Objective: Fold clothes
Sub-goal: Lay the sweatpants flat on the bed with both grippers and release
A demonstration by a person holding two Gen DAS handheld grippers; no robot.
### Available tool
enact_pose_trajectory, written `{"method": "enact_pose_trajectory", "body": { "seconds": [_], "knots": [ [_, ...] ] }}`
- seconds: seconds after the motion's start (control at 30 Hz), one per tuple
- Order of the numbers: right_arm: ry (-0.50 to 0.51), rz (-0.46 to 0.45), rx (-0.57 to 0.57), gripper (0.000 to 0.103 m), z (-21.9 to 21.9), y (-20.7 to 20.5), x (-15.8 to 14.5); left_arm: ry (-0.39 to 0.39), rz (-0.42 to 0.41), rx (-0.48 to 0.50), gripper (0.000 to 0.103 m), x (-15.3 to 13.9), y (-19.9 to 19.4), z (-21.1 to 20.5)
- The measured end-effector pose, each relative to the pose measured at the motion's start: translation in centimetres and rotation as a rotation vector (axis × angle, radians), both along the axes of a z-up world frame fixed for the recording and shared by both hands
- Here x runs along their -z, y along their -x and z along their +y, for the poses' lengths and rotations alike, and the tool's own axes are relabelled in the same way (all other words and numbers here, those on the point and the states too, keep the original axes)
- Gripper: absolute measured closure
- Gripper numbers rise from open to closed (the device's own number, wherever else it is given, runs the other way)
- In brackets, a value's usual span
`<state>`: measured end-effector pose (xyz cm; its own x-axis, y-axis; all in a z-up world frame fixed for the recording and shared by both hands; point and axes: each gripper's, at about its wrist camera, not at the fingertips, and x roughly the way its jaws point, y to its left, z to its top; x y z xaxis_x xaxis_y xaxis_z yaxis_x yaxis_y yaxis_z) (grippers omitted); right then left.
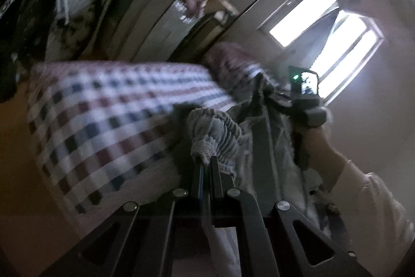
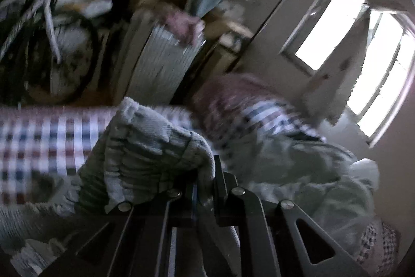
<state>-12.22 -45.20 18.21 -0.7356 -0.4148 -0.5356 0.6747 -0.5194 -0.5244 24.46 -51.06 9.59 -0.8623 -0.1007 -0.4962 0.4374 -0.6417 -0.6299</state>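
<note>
A grey ribbed-knit garment [image 1: 218, 131] is bunched at its elastic band and held up in the air. My left gripper [image 1: 207, 160] is shut on this band. In the left wrist view the right gripper [image 1: 306, 98] shows at the right, held by a hand, with grey cloth hanging from it. In the right wrist view my right gripper [image 2: 207, 173] is shut on a thick fold of the same garment [image 2: 155, 147]. The rest of the cloth drapes to the right [image 2: 298, 162] over the bed. Both views are tilted and blurred.
A bed with a checked red, blue and white cover [image 1: 111, 105] lies below and behind the garment. A checked pillow [image 2: 238, 92] is at its head. A cluttered cabinet [image 2: 166, 64], a bicycle [image 2: 59, 48] and a bright window [image 1: 326, 35] are behind.
</note>
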Motion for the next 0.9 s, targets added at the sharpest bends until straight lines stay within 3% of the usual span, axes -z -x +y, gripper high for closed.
{"method": "enact_pose_trajectory", "body": {
  "seconds": [0.2, 0.27, 0.4, 0.57, 0.7, 0.9],
  "knots": [
    [0.026, -0.152, 0.047, 0.093, -1.0, 2.9, 5.2, -0.012, -0.070, 0.002, 0.101, 4.8, 0.0, -1.9],
    [0.021, -0.153, 0.046, 0.087, -0.7, 3.0, 5.8, -0.009, -0.077, -0.003, 0.101, 5.5, 0.0, -1.8],
    [-0.006, -0.124, 0.042, 0.047, 0.6, 3.0, 5.0, -0.007, -0.081, -0.008, 0.101, 6.2, -0.3, -1.8],
    [-0.016, -0.141, 0.036, 0.045, 4.5, 2.6, 1.2, 0.001, -0.075, 0.006, 0.101, 5.8, -0.6, -1.5],
    [0.086, -0.140, 0.001, 0.044, 11.8, -1.1, -2.8, -0.011, -0.067, 0.024, 0.101, 5.2, -0.8, -1.5],
    [0.149, -0.122, 0.058, 0.035, 27.0, -7.4, -5.5, -0.043, 0.010, -0.028, 0.103, 2.2, -2.3, -2.5]
  ]
}}
